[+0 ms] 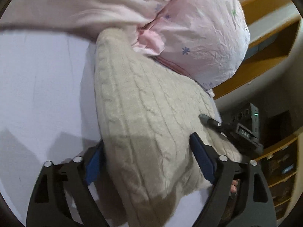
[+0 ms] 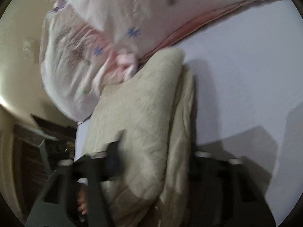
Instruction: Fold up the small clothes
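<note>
Knitwear, a cream sweater (image 1: 144, 113), runs lengthwise away from both grippers on the white table (image 1: 41, 87), far end touching a pink quilt (image 1: 198, 37); left gripper (image 1: 147, 160) straddles it open, right gripper (image 2: 151, 162) too blurred to tell

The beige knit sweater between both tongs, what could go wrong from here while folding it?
1. The beige knit sweater lies partly under the pink flowered bedding; pulling it may drag that bedding along.
2. It lies near the edge of the white surface, so part could slide off.
3. The left tongs straddle bulky folds with jaws wide, and the right tongs are blurred; a grasp might catch uneven layers.
</note>
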A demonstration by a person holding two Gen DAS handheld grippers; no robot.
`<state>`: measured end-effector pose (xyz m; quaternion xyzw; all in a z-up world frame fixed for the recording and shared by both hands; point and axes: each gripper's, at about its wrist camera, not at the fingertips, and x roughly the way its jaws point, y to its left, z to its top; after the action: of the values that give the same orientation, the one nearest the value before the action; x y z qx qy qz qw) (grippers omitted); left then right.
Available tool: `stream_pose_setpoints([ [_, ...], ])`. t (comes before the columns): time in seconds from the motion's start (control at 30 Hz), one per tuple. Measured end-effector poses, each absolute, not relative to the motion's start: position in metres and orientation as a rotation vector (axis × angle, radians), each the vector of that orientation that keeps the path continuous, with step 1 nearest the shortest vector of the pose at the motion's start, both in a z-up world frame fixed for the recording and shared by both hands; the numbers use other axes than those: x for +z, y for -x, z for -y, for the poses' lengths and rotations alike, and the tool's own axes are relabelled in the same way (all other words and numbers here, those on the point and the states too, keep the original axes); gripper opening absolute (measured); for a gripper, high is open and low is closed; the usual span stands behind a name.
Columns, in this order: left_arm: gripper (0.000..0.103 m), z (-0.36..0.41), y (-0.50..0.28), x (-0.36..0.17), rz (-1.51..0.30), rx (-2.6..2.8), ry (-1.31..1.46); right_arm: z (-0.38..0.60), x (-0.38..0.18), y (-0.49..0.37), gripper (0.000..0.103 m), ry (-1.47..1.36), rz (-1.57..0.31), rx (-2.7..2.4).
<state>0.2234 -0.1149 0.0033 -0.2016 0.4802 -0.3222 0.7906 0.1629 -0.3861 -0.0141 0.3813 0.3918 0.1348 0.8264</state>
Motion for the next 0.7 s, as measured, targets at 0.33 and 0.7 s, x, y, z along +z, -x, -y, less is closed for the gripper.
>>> stream_pose_setpoints([
  [0.33, 0.052, 0.035, -0.194, 0.04, -0.843, -0.638, 0.246, 0.285, 0.018, -0.192, 0.041, -0.503, -0.828, 0.392],
  [0.7, 0.073, 0.039, -0.156, 0.057, -0.656, -0.552, 0.122, 0.268, 0.024, -0.189, 0.018, -0.322, -0.802, 0.18],
])
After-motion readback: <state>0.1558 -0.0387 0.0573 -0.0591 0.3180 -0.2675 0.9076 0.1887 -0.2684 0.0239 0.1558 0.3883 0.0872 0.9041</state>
